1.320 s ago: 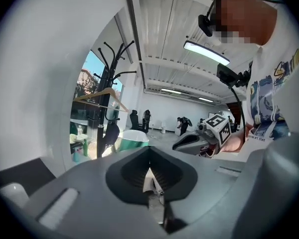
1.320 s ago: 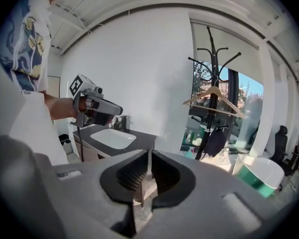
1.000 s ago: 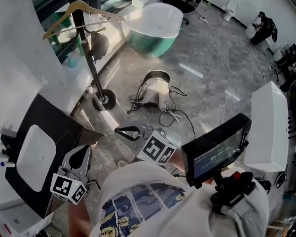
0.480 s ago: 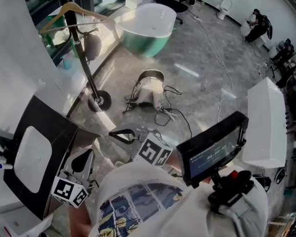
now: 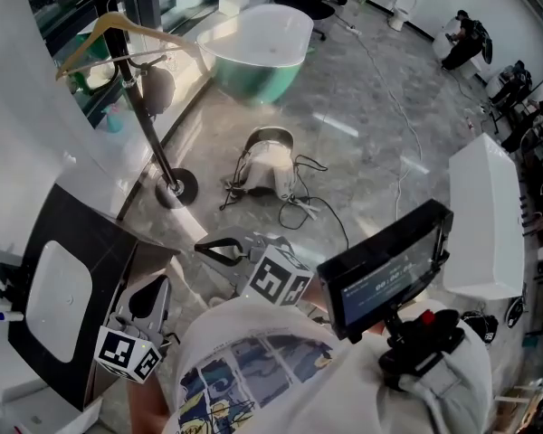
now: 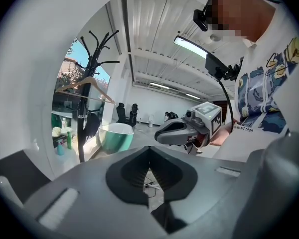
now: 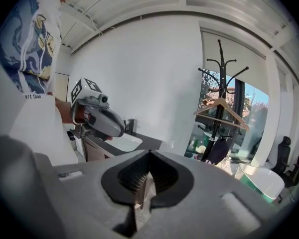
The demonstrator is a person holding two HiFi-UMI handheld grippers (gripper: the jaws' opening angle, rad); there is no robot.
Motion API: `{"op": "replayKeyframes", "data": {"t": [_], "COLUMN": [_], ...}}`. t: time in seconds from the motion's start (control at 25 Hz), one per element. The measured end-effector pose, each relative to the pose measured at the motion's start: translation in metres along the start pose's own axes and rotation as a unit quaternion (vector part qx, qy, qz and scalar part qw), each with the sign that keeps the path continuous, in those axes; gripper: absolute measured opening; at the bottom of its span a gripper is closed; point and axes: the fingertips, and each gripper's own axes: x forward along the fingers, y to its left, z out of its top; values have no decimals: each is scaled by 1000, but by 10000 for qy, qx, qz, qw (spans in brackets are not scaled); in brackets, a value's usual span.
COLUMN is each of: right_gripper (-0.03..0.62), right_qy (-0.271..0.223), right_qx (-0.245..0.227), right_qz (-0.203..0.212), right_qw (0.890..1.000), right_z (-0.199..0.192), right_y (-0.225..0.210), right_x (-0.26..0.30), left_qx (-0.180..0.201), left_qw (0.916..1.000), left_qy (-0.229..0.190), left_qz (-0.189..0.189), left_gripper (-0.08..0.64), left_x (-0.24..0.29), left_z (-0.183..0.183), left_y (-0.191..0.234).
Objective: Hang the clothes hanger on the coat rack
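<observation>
A wooden clothes hanger [image 5: 118, 34] hangs on an upper hook of the black coat rack [image 5: 143, 120], which stands on the floor at the far left. The left gripper view shows the hanger [image 6: 87, 86] on the rack [image 6: 91, 78], and so does the right gripper view, with hanger [image 7: 222, 111] and rack [image 7: 219, 78]. Both grippers are held low near my body, far from the rack. My left gripper [image 5: 152, 283] is shut and holds nothing. My right gripper [image 5: 204, 248] is also shut and holds nothing.
A green and white bathtub [image 5: 258, 52] stands beyond the rack. A white device with tangled cables [image 5: 270, 165] lies on the floor ahead. A black counter with a white sink [image 5: 50, 283] is at my left, a white box [image 5: 484, 215] at my right.
The head view has drifted, so the rack, tub and floor device sit slightly further up and left. The hanger stays on the rack. Both grippers remain shut near my body.
</observation>
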Motion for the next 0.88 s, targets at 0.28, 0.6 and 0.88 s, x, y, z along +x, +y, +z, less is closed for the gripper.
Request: {"op": "replayKeyframes", "data": {"t": [0.28,0.6,0.88], "right_gripper": [0,0,0], "right_qy": [39,-89,177], "right_qx": [-39,-142,-35], "right_qz": [69,205,22], "right_qw": [10000,9996,9998], "right_z": [-5,1,-15], "right_y": [-7,-4,-54], "right_x": [11,17,12], "left_qx": [-64,-103,-202], "left_qw": [9999,9998,9997], "left_qy": [78,13,152], "left_qz": [66,182,43], "left_gripper": [3,3,3], "left_x": [7,1,46], "left_z": [-6,-3,4], "left_y": [13,15,30]}}
